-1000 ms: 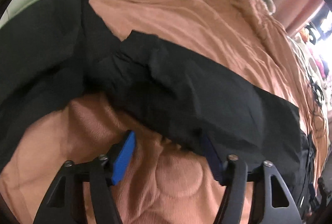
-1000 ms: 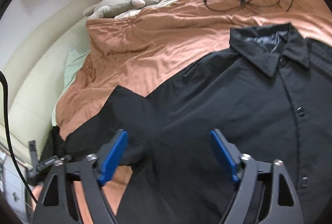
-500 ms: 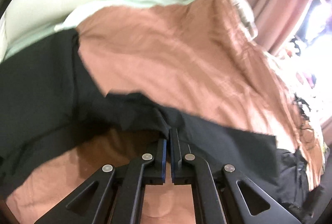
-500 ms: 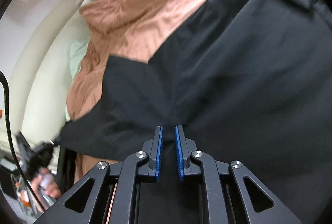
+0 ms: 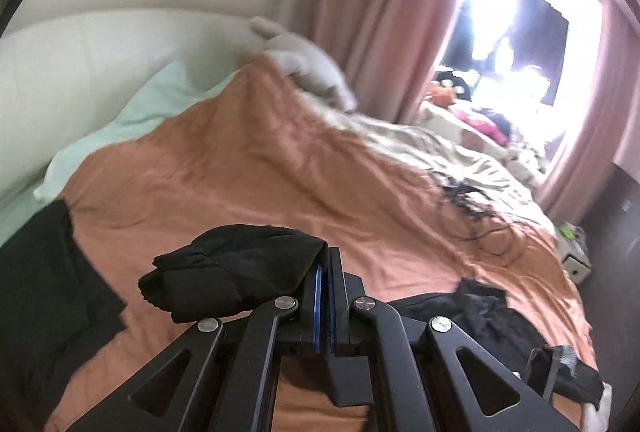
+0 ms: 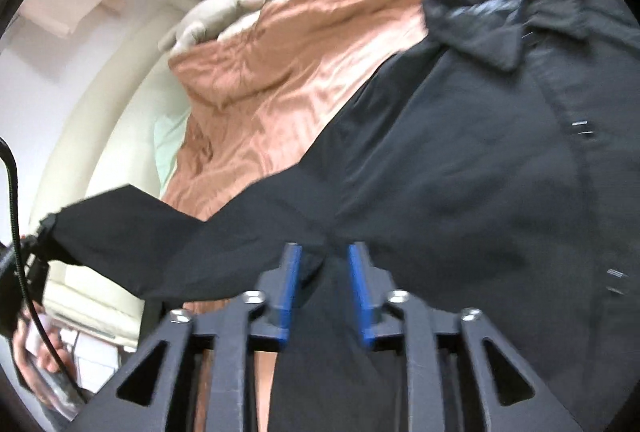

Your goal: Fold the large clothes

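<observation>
A black button-up shirt (image 6: 460, 152) lies on an orange bedspread (image 6: 288, 52), collar (image 6: 492, 28) at the upper right. My left gripper (image 5: 324, 260) is shut on a bunched end of the shirt's sleeve (image 5: 232, 272) and holds it above the bed. In the right wrist view the sleeve (image 6: 132, 232) stretches out to the left, held up at its far end. My right gripper (image 6: 322, 252) is at the armpit seam with black cloth between its blue pads (image 6: 290, 284), which stand a little apart.
The orange bedspread (image 5: 260, 172) covers the bed, with a pale green pillow (image 5: 132, 116) and cream headboard (image 5: 100, 48) behind. A tangle of black cable (image 5: 468, 200) lies on the right. Pink curtains (image 5: 384, 4) and a bright window (image 5: 516, 20) are beyond.
Both grippers went from wide open to closed on the shirt. The left one has lifted the sleeve end off the bed. The right pads have parted slightly since half a second ago.
</observation>
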Tool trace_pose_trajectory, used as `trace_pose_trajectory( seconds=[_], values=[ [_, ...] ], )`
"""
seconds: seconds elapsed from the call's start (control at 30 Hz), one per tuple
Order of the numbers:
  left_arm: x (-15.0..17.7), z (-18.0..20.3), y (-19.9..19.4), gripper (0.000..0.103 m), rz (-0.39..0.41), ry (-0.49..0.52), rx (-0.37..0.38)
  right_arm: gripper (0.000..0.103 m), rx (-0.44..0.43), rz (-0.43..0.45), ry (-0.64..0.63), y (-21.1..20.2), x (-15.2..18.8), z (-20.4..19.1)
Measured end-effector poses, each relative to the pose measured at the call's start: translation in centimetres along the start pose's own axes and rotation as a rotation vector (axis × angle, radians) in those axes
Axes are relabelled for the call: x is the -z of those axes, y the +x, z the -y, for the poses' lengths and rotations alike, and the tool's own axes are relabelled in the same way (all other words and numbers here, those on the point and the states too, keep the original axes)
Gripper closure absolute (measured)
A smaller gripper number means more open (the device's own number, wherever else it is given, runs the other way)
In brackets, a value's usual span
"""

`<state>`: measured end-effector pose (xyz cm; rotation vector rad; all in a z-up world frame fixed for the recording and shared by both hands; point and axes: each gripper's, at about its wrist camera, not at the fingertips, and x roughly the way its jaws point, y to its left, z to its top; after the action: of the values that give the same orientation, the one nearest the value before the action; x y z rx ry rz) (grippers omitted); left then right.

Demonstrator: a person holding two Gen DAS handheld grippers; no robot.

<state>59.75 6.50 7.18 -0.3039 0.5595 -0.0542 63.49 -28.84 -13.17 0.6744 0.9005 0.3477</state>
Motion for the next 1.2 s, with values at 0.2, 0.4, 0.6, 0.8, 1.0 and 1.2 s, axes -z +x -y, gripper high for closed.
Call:
trace_pose_trajectory(
  seconds=[0.2,0.4,0.6,0.8,1.0,1.2],
  values=[
    [-0.7,6.5,-2.0,0.101,0.012,0.060,0.109,0.061,0.064,0.094,-0.040,-6.8,0.9,0.9],
    [-0.3,12.9,-2.7,0.101,0.000,0.131,0.198,0.052,0.110,0.174,-0.022,-13.2,3.1,3.7],
    [1.0,19.1,-2.7,0.101,-0.034,0.192,0.273,0.052,0.122,0.203,0.031,-15.8,3.7,6.2],
    [3.0,24.2,-1.0,0.101,-0.079,0.258,0.330,0.052,0.111,0.261,0.083,-17.9,2.7,8.3],
    [5.7,28.4,1.8,0.101,-0.142,0.320,0.390,0.052,0.114,0.307,0.190,-20.1,1.9,11.9],
    [9.8,32.5,6.5,0.094,-0.280,0.365,0.448,0.052,0.139,0.338,0.285,-21.5,1.4,15.1]
  ],
)
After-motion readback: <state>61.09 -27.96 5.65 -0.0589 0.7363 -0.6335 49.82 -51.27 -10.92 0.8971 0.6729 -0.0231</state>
